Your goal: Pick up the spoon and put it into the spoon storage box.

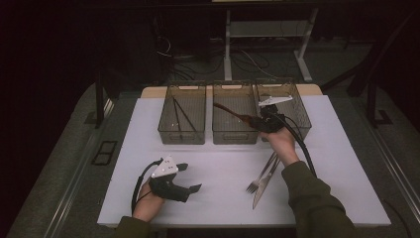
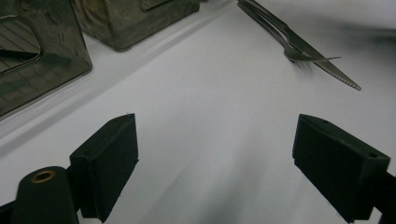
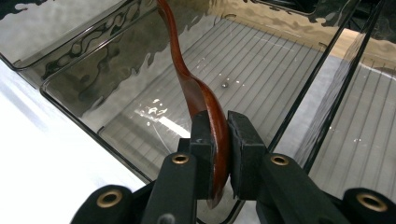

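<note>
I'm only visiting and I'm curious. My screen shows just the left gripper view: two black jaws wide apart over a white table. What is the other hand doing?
Observer: The right gripper is shut on a wooden spoon, clamped at its bowl.
Visitor: Where is it holding that?
Observer: Over the middle bin, with the handle slanting up and away above it.
Visitor: I can make out two bins. Is that all of them?
Observer: No, there's a third. The right bin stands beside the middle one, in the same row.
</note>
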Tool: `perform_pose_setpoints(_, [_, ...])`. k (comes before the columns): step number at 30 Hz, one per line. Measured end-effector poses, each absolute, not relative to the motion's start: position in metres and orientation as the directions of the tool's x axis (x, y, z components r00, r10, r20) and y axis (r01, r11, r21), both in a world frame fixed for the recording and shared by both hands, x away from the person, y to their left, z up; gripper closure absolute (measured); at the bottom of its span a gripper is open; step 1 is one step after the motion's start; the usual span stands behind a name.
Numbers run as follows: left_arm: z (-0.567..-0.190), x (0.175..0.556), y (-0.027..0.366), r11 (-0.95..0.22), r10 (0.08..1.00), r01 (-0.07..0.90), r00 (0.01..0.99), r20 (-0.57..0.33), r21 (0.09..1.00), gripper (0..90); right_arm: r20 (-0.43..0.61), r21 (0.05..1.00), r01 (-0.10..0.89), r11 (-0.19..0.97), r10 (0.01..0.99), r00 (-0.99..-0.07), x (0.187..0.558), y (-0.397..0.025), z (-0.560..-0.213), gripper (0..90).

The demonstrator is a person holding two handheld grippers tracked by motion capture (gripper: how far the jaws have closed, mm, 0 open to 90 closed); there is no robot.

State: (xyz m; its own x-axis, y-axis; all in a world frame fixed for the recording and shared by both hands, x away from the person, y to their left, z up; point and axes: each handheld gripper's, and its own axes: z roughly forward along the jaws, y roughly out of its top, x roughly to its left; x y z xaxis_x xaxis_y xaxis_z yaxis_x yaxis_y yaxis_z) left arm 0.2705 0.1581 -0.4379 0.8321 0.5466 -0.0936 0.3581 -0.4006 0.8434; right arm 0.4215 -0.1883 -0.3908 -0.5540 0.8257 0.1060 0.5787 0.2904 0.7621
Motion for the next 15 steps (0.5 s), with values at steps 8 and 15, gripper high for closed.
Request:
perform_pose_setpoints(8, [-0.438,0.270,0.158,-0.400,0.546,0.358,0.833,-0.094,0.844,13.3,0.118,0.777,0.568,0.272,0.823,-0.556,0.420,-0.190,-0.388,63.4])
perform_pose_setpoints(15, [-0.438,0.271,0.159,-0.399,0.545,0.360,0.833,-0.098,0.844,13.3,0.133,0.799,0.539,0.265,0.797,-0.589,0.412,-0.198,-0.379,55.7])
